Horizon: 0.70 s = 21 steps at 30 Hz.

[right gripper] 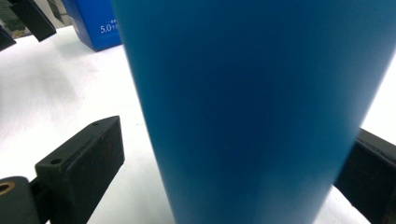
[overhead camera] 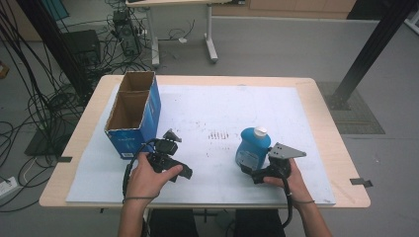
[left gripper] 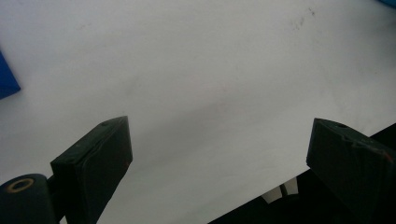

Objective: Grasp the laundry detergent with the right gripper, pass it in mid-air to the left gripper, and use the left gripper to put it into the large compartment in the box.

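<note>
Bottle (overhead camera: 253, 147) first: it is blue with a white cap, standing upright on the white mat (overhead camera: 207, 103) toward five o'clock, well apart from the open cardboard box (overhead camera: 133, 111) at nine o'clock. My right gripper (overhead camera: 254, 170) sits at the bottle's base, and in the right gripper view its blue wall (right gripper: 252, 107) rises between my two black jaws. Those jaws are apart: the left one stands clear of the plastic with mat showing between, and the right one sits at the bottle's edge, though I cannot tell whether it touches yet.

My left gripper (overhead camera: 179, 170) is near six o'clock, just in front of the box, its jaws wide apart over bare mat in the left gripper view, holding nothing.

The step in hand, as I judge it, is to take hold of the bottle. To do it well I want the body centred between my right jaws before I close, so both pads land together and the bottle does not get shoved sideways or tipped. I should grip low on the straight part of the wall, where it looks firmest, and close slowly, since smooth plastic could slip or squash. Once it is held, a straight lift keeps it upright. My left gripper should stay clear until it is needed, perhaps to steady the box.
</note>
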Available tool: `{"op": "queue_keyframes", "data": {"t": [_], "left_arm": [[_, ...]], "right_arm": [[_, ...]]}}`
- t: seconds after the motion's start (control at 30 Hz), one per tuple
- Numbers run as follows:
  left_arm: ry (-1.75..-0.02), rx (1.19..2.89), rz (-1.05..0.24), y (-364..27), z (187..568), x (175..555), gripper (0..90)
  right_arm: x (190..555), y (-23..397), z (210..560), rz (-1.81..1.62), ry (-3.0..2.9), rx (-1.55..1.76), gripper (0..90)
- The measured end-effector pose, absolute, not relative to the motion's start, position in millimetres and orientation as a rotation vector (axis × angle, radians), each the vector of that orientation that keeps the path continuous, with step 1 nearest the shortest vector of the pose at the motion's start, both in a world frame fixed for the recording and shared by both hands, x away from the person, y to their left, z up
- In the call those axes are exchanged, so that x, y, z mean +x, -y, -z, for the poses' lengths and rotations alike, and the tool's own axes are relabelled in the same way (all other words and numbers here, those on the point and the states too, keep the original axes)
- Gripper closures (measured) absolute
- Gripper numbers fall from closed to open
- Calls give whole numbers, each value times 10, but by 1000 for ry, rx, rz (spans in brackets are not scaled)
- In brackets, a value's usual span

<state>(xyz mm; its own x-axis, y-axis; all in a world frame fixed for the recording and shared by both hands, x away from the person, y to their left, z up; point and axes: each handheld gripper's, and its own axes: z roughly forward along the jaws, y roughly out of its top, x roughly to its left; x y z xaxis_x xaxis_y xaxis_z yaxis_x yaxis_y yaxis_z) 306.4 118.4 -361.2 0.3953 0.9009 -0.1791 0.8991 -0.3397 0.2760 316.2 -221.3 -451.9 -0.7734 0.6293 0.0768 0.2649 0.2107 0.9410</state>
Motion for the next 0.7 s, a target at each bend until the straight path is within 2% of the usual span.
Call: {"op": "queue_keyframes", "data": {"t": [0.7], "left_arm": [[-1544, 2336, -13, -1156, 3564, 3068, 73]], "right_arm": [[3203, 2175, 4549, -1618, -2135, 853, 26]]}}
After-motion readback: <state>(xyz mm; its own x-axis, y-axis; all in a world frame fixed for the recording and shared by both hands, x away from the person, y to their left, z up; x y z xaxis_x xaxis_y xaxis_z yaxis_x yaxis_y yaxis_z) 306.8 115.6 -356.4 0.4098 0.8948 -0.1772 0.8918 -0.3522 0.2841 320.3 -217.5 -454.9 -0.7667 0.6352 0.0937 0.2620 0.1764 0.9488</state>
